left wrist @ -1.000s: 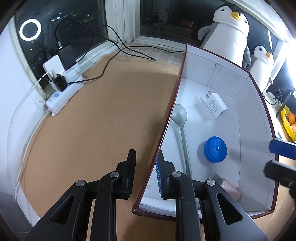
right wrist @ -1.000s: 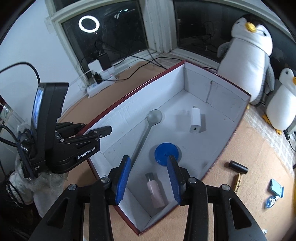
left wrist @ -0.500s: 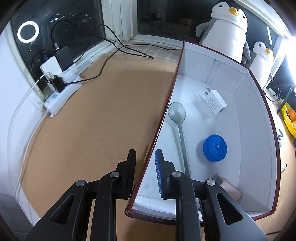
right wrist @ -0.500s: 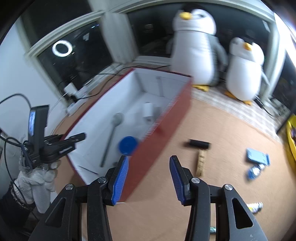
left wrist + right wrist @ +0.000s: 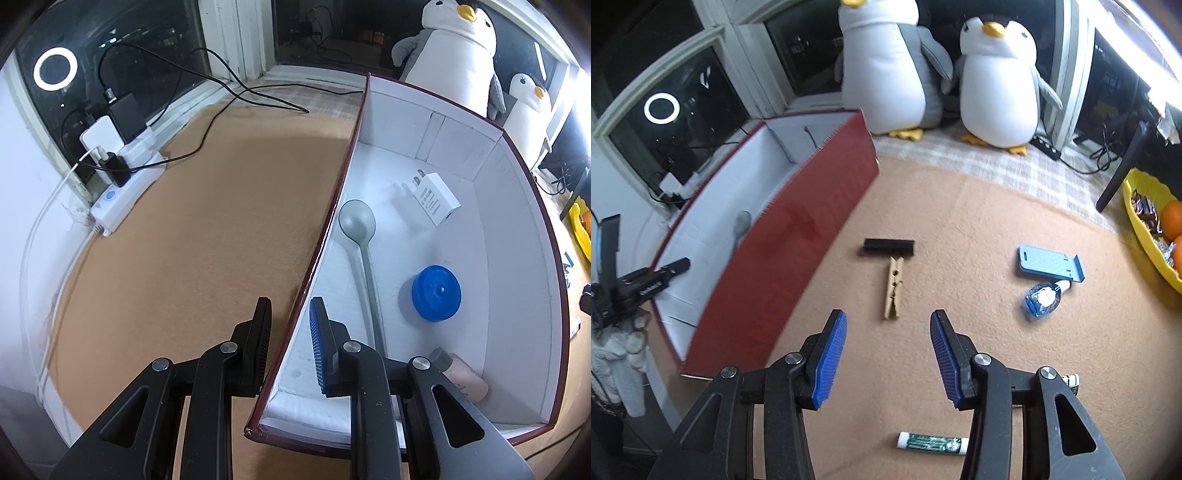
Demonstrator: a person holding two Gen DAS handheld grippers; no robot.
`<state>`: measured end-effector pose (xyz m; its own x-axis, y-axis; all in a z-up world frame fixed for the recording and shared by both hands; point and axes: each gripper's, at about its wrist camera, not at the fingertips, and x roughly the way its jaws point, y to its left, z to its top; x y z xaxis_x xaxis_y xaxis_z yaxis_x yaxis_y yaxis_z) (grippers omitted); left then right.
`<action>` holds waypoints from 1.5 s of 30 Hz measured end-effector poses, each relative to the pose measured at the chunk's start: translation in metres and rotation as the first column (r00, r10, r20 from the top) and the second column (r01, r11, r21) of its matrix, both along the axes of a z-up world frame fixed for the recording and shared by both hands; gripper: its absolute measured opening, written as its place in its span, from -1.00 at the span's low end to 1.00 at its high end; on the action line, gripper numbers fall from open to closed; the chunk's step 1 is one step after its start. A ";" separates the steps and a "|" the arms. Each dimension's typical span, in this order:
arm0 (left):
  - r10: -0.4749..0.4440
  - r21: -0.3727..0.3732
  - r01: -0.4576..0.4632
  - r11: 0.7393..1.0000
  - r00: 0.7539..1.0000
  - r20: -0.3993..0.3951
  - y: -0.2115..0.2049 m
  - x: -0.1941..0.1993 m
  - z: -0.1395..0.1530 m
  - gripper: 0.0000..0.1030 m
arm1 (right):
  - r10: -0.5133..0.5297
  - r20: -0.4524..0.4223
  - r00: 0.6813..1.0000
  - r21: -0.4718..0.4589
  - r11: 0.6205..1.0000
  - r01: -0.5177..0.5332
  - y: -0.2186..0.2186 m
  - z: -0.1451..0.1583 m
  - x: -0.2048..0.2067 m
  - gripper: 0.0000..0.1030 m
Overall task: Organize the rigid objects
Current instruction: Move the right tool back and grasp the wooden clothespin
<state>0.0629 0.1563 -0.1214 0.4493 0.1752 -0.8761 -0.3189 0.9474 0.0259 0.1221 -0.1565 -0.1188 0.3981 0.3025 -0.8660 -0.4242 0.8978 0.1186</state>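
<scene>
A red box with a white inside (image 5: 517, 258) (image 5: 783, 236) lies on the tan mat. It holds a grey spoon (image 5: 360, 236), a white charger (image 5: 436, 199), a blue lid (image 5: 436, 293) and a pink bottle (image 5: 461, 376). My left gripper (image 5: 290, 321) straddles the box's left wall, with a small gap on each side. My right gripper (image 5: 888, 332) is open and empty above the mat, just short of a wooden clothespin (image 5: 894, 288) and a black bar (image 5: 889, 246).
A blue phone stand (image 5: 1051, 264), a small blue bottle (image 5: 1043, 297) and a green tube (image 5: 932, 441) lie on the mat. Two plush penguins (image 5: 995, 81) stand behind. A yellow fruit tray (image 5: 1148, 236) is at the right. A power strip (image 5: 122, 192) with cables sits by the window.
My right gripper has swung away from the box to the right, over the loose items, and opened wider. The left gripper stays on the box wall.
</scene>
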 end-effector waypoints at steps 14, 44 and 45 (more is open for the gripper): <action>0.005 0.026 -0.004 1.000 1.000 -0.025 -0.002 0.006 -0.004 -0.64 | 0.059 -0.045 0.997 -0.032 0.998 -0.060 0.025 -0.032 0.033 -0.16; 0.013 0.040 -0.011 0.999 0.999 -0.043 -0.003 0.012 -0.009 -0.64 | 0.054 -0.091 0.994 -0.143 0.987 -0.066 0.049 -0.070 0.059 -0.78; 0.013 0.039 -0.012 0.999 0.999 -0.042 -0.003 0.012 -0.009 -0.64 | 0.050 -0.087 0.995 -0.143 0.988 -0.062 0.049 -0.070 0.058 -0.78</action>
<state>0.0751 0.1533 -0.1307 0.4096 0.2150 -0.8866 -0.3287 0.9413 0.0764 0.1805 -0.1080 -0.1885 0.3095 0.1908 -0.9316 -0.4681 0.8833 0.0254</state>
